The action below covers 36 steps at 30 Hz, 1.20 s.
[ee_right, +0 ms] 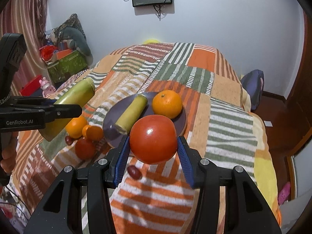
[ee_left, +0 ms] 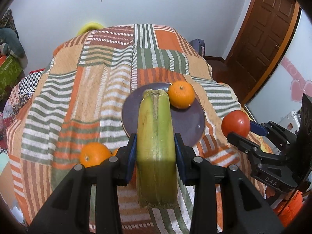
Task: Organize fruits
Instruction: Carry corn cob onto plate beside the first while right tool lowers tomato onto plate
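Yellow-green cane piece sits clamped in the left tool — the right tool grips a red tomato above the purple plate.

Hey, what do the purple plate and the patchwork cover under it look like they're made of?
The purple plate looks like glazed ceramic, maybe glossy plastic: its smooth surface carries a bright highlight near the rim. The patchwork cover looks like a woven or knitted blanket, matte and soft, with a nubbly grain in the stripes and folds at its edges.
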Each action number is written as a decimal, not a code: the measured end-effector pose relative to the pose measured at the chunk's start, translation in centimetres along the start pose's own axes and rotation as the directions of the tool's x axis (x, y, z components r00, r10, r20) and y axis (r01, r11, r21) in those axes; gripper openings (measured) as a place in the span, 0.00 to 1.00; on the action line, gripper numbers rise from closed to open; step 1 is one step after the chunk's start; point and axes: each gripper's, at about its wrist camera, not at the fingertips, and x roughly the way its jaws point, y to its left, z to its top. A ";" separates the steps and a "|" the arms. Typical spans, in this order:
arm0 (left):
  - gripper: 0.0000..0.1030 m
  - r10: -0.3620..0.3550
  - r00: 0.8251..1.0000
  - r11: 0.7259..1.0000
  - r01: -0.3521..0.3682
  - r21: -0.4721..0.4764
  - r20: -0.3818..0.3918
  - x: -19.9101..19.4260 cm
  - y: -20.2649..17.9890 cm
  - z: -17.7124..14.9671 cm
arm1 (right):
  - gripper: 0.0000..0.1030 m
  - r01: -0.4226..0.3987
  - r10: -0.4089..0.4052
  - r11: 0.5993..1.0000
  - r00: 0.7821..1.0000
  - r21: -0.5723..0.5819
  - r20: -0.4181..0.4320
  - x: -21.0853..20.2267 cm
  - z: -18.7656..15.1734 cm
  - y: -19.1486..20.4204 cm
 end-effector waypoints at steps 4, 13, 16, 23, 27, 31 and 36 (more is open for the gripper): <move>0.35 0.005 1.000 1.000 -0.005 0.002 0.005 0.8 0.4 1.1 | 0.44 -0.002 0.002 1.000 1.000 -0.002 0.003 0.9 0.6 0.0; 0.35 0.010 1.000 1.000 -0.010 -0.001 -0.004 3.6 1.2 3.3 | 0.44 -0.006 0.006 1.000 1.000 -0.008 -0.006 3.4 1.7 0.0; 0.35 0.005 1.000 1.000 -0.005 -0.010 -0.016 5.0 1.5 3.9 | 0.44 -0.007 0.007 1.000 1.000 -0.009 -0.010 4.1 2.0 0.0; 0.35 0.014 0.999 0.999 -0.015 -0.028 -0.048 8.3 2.1 4.8 | 0.44 -0.017 0.017 1.000 1.000 -0.005 -0.025 6.1 2.3 -0.2; 0.35 0.038 0.997 0.998 -0.041 -0.047 -0.065 10.1 2.6 4.8 | 0.44 -0.033 0.034 0.999 0.998 0.027 -0.061 7.7 2.2 -0.6; 0.35 0.038 0.994 0.997 -0.045 -0.063 -0.099 11.7 3.2 4.8 | 0.44 -0.041 0.042 0.999 0.996 0.023 -0.073 8.3 1.8 -0.4; 0.35 0.028 0.992 0.997 -0.037 -0.066 -0.121 12.8 3.3 4.9 | 0.44 -0.045 0.046 0.999 0.997 0.015 -0.062 8.5 1.9 -0.1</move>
